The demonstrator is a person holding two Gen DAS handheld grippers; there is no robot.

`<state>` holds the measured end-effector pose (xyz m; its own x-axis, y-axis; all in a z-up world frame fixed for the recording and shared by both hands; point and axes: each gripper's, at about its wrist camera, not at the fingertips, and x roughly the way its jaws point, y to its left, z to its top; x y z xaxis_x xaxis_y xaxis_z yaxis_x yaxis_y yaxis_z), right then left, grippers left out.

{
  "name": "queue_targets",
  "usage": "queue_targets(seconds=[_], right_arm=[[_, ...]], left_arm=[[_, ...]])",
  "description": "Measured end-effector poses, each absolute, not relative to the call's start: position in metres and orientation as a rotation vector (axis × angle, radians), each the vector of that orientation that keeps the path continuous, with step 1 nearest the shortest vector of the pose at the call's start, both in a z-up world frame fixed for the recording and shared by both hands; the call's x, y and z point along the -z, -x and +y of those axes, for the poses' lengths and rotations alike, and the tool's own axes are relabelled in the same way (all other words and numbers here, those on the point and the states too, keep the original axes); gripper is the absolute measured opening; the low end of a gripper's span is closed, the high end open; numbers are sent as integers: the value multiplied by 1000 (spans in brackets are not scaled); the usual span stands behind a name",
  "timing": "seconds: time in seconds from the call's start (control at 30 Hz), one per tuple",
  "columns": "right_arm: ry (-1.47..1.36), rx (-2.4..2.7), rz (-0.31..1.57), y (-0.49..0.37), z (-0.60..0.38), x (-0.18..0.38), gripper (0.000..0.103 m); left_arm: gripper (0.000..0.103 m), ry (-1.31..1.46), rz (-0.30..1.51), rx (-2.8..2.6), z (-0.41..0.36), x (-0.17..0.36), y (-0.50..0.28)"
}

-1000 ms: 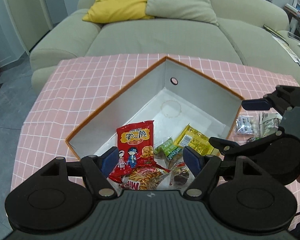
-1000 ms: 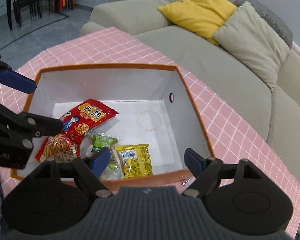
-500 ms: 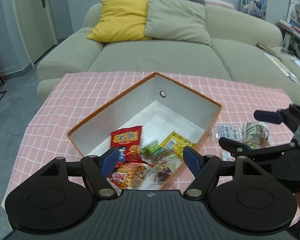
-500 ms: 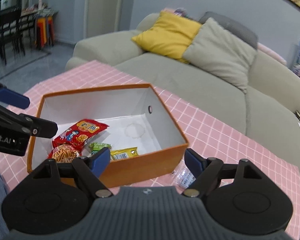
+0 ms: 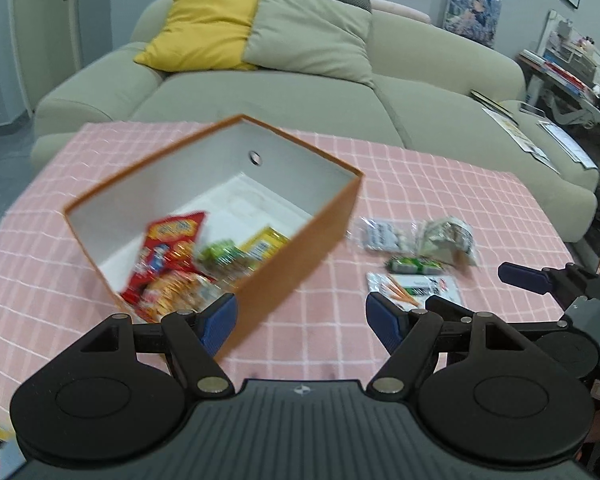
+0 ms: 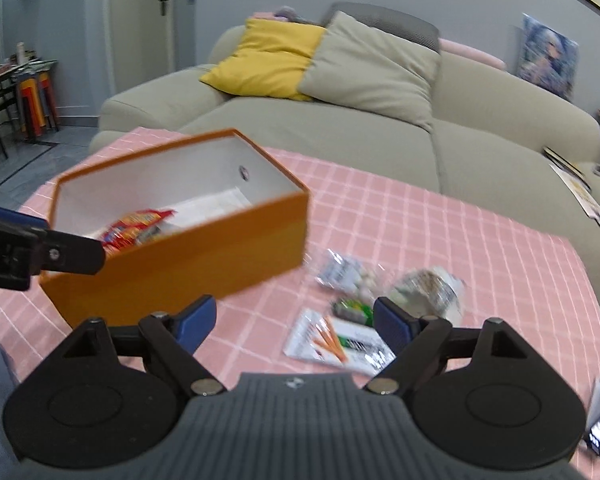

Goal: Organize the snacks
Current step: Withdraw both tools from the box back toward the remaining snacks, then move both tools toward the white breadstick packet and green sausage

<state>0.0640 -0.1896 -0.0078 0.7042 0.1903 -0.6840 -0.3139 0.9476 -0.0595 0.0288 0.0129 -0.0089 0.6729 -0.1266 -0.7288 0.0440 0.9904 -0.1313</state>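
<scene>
**A:** So where was everything at that point?

**B:** Both tongs were spread wide with nothing between the pads. The left gripper (image 5: 302, 320) hung over the pink checked tablecloth (image 5: 440, 184), with the orange box (image 5: 300, 252) just ahead and to the left of it; its left pad sat right in front of the box's near corner, though I couldn't tell whether they touched. The right gripper (image 6: 294, 320) was off to the left one's right, also wide apart.

**A:** And the snacks?

**B:** Some were in the box: a red chip bag (image 5: 168, 256), a green packet (image 5: 220, 256) and a yellow packet (image 5: 264, 242), all piled at the near end. Pretty blurry, tbh. The rest lay loose on the cloth, ahead and right of the left tongs: a clear bag of white candies (image 5: 384, 234), a crumpled grey-green bag (image 5: 450, 236) touching it, a small green bar (image 5: 414, 266) and a white flat pack (image 5: 414, 286) nearest the tongs.

**A:** From the right one's view?

**B:** That white flat pack (image 6: 336, 342) lay straight ahead between its fingers. A beige sofa (image 6: 340, 132) with a yellow cushion (image 6: 268, 60) sat behind the table.
</scene>
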Motion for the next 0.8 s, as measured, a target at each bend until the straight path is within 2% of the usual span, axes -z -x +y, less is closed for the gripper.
queue_targets(seconds=[0.47,0.8], right_arm=[[212,-147,808,-47,-242,65,81],[227,-141,842,-65,-266,84,72]], left_arm=[[86,95,899,204,-32,55,-36],[85,79,962,250,-53,82,-61]])
